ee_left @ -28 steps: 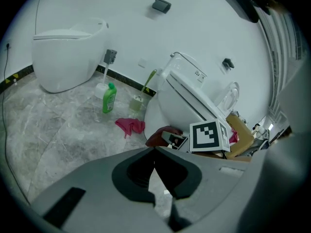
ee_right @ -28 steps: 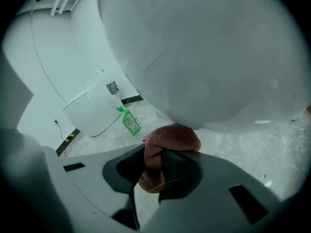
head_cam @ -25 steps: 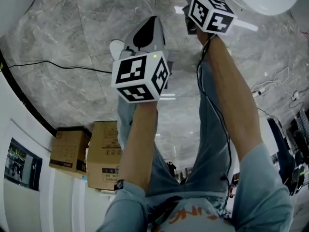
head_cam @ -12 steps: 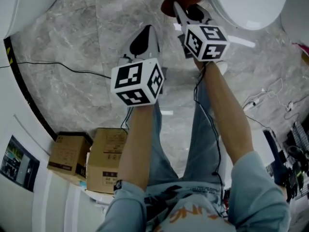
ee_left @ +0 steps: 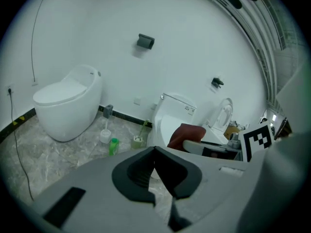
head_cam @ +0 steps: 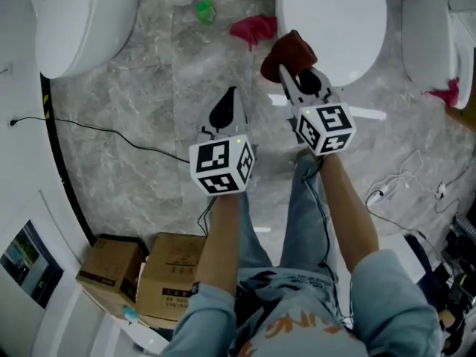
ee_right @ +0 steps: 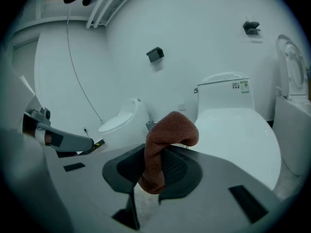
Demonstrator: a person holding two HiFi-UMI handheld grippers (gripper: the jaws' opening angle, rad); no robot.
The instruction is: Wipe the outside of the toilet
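Right gripper (head_cam: 291, 73), arm (head_cam: 349, 214) outstretched, clamps brown cloth (head_cam: 288, 50) near toilet (head_cam: 335, 13)

a grey marbled floor (head_cam: 134, 169) is seen, bounded by a white wall (ee_left: 97, 23) with a dark skirting strip (ee_left: 129, 117). cardboard boxes (head_cam: 169, 282) are set side by side; a black cable (head_cam: 104, 132) is trailed across the floor.

- Top edge of the head view: the middle toilet (head_cam: 331, 21) is cut off, its near rim partly hidden behind the brown cloth (head_cam: 288, 54).
- Right gripper view, centre right: the tank label (ee_right: 239, 86) carries print too small to read.
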